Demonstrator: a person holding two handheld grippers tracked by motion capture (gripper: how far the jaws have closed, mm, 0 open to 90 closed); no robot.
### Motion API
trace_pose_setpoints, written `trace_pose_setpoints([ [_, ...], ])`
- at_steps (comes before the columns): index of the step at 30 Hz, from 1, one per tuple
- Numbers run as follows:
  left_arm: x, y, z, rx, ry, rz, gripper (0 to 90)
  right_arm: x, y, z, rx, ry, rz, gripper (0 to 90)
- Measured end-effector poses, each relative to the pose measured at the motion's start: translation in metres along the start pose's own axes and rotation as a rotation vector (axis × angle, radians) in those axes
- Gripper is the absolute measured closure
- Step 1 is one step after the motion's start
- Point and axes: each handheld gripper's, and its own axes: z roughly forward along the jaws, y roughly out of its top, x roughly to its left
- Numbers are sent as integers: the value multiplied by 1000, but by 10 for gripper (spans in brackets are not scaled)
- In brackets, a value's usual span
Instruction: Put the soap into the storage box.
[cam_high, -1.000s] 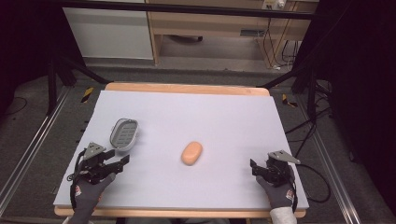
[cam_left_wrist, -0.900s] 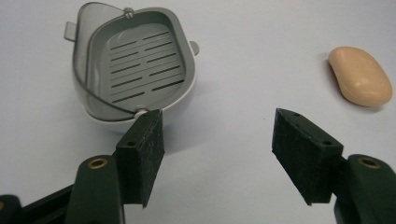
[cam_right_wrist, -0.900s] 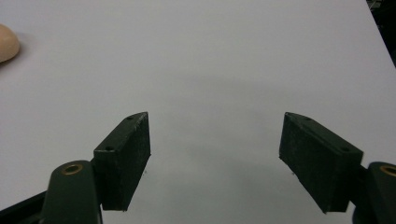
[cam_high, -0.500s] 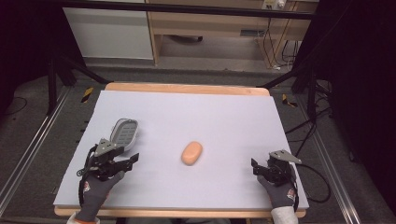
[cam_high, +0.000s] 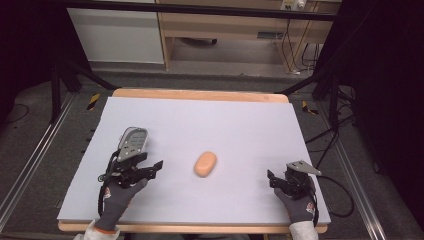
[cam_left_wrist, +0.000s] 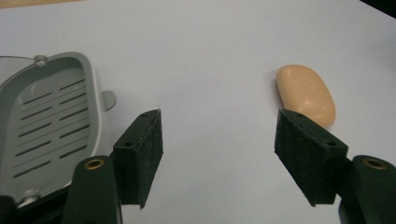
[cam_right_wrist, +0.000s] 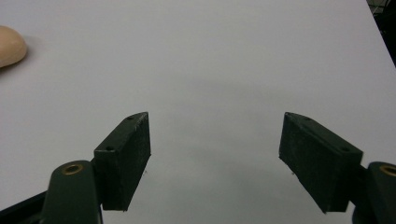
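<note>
Though both tools gape, left tool (cam_left_wrist: 217, 158) hides soap (cam_left_wrist: 306, 94) edge, soap dish (cam_left_wrist: 44, 121) cut off.

on the worktop (cam_high: 240, 120) the soap (cam_high: 205, 164) lies between my tongs, the soap dish (cam_high: 134, 140) just beyond my left tongs (cam_high: 150, 167).

The soap (cam_high: 205, 164) is a peach oval bar lying flat near the middle of the table (cam_high: 240, 120), slightly toward its near edge. The dish (cam_high: 133, 142), a grey slotted tray, lies toward the left edge, well apart from the soap, empty.
</note>
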Motion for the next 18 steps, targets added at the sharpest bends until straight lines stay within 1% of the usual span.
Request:
trace_pose_setpoints([
  [6, -11, 8, 9, 1, -15, 10, 313, 1, 0, 1, 1, 1, -2, 255],
  [10, -19, 14, 15, 5, -28, 27, 311, 2, 0, 1, 2, 3, -3, 258],
  [14, -27, 19, 21, 3, -40, 31, 308, 2, 0, 2, 4, 7, -5, 260],
  [16, -31, 22, 24, 6, -46, 42, 307, 3, 0, 2, 6, 4, -7, 260],
  [18, -35, 24, 28, 7, -51, 44, 305, 2, 0, 2, 2, 6, -5, 260],
])
